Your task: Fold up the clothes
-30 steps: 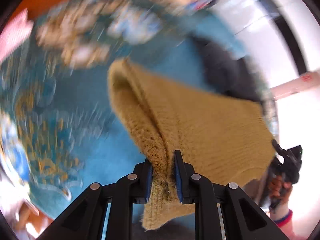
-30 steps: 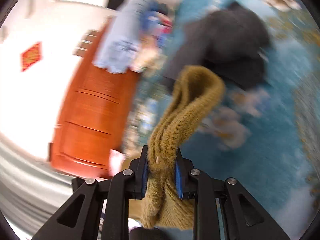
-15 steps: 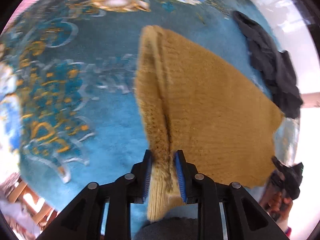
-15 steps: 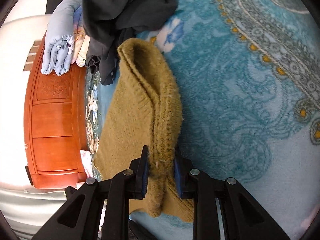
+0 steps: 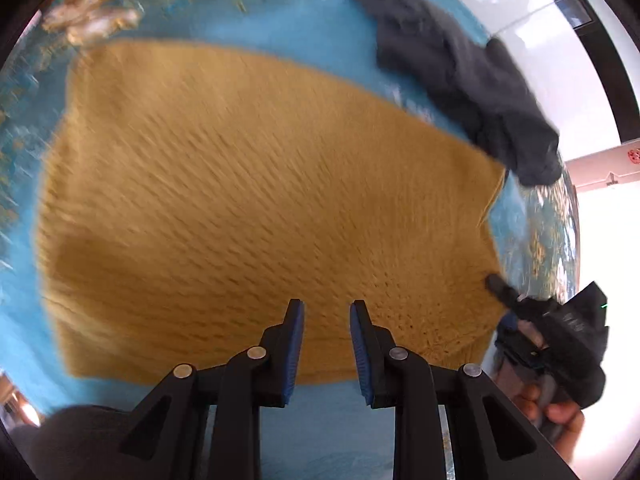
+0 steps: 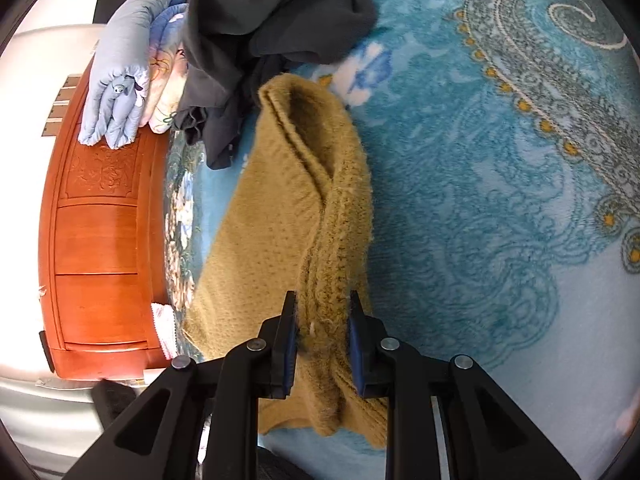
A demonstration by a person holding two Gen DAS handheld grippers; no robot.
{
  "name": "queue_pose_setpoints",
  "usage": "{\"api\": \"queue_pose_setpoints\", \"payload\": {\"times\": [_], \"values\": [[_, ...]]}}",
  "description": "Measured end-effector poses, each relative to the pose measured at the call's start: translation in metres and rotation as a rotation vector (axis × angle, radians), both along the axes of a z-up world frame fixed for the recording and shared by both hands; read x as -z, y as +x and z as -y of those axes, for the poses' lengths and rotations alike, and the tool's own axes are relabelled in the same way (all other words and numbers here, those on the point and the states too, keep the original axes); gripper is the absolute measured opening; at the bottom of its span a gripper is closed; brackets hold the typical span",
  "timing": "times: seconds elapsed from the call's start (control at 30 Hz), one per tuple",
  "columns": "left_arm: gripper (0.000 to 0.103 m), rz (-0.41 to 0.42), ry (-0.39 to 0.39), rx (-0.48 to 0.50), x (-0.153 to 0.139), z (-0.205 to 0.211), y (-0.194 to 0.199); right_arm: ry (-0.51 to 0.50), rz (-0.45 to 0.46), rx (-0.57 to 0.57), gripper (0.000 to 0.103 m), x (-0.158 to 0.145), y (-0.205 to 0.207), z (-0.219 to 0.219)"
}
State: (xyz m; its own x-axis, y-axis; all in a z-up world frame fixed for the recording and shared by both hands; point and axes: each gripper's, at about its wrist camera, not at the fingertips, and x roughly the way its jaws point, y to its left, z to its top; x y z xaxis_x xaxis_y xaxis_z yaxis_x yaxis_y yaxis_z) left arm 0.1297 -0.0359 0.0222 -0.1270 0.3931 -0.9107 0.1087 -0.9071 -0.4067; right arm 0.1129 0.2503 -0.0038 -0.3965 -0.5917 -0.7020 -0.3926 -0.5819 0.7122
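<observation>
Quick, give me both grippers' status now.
Left gripper: open, empty, over the mustard knit sweater.
Right gripper: shut on a bunched edge of the sweater.

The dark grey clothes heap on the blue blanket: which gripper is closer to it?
Probably the right. The dark grey heap lies just past the mustard knit's far end, which the right gripper grips. The left gripper is open above the knit's other side.

both wrist views close above bed, sharing mustard knit (image 5: pixel 256 200)
</observation>
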Motion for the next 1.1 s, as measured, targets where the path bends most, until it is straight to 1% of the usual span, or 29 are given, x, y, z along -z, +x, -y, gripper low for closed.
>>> {"api": "queue_pose_setpoints", "payload": {"times": [0.07, 0.1, 0.17, 0.2, 0.33, 0.4, 0.43, 0.5, 0.57, 0.67, 0.77, 0.87, 1.0, 1.1], "values": [[0.026, 0.033, -0.03, 0.017, 0.015, -0.006, 0.005, 0.005, 0.006, 0.028, 0.023, -0.001, -0.001, 0.002], [0.025, 0.037, -0.028, 0.02, 0.017, -0.007, 0.004, 0.011, 0.01, 0.038, 0.023, -0.001, -0.001, 0.003], [0.027, 0.047, -0.024, 0.026, 0.02, -0.007, 0.002, 0.025, 0.019, 0.036, 0.023, -0.002, -0.003, 0.005], [0.027, 0.039, 0.002, 0.015, 0.018, -0.003, 0.003, 0.03, 0.025, 0.038, 0.023, -0.002, -0.004, 0.006], [0.027, -0.025, 0.168, -0.07, 0.005, 0.025, 0.009, 0.05, 0.05, 0.048, 0.023, -0.009, -0.01, 0.011], [0.027, -0.057, 0.25, -0.113, -0.001, 0.038, 0.013, 0.07, 0.042, 0.028, 0.023, -0.017, -0.015, 0.018], [0.03, -0.076, 0.278, -0.136, -0.006, 0.047, 0.014, 0.081, 0.037, 0.015, 0.023, -0.021, -0.018, 0.022], [0.031, -0.106, 0.286, -0.166, -0.018, 0.067, 0.016, 0.091, 0.016, -0.011, 0.023, -0.03, -0.024, 0.033], [0.031, -0.149, 0.246, -0.198, -0.028, 0.091, 0.019, 0.108, -0.001, -0.05, 0.023, -0.039, -0.031, 0.049], [0.032, -0.197, 0.204, -0.27, -0.043, 0.128, 0.028, 0.157, -0.022, -0.122, 0.023, -0.049, -0.043, 0.079], [0.034, -0.197, 0.229, -0.377, -0.036, 0.162, 0.037, 0.213, -0.054, -0.202, 0.023, -0.063, -0.051, 0.116], [0.034, -0.175, 0.268, -0.465, -0.022, 0.196, 0.047, 0.25, -0.125, -0.295, 0.023, -0.081, -0.056, 0.157], [0.035, -0.163, 0.298, -0.517, -0.009, 0.213, 0.049, 0.284, -0.245, -0.514, 0.023, -0.109, -0.051, 0.233], [0.035, -0.159, 0.317, -0.545, 0.0, 0.223, 0.049, 0.316, -0.297, -0.698, 0.023, -0.114, -0.042, 0.29]]}}
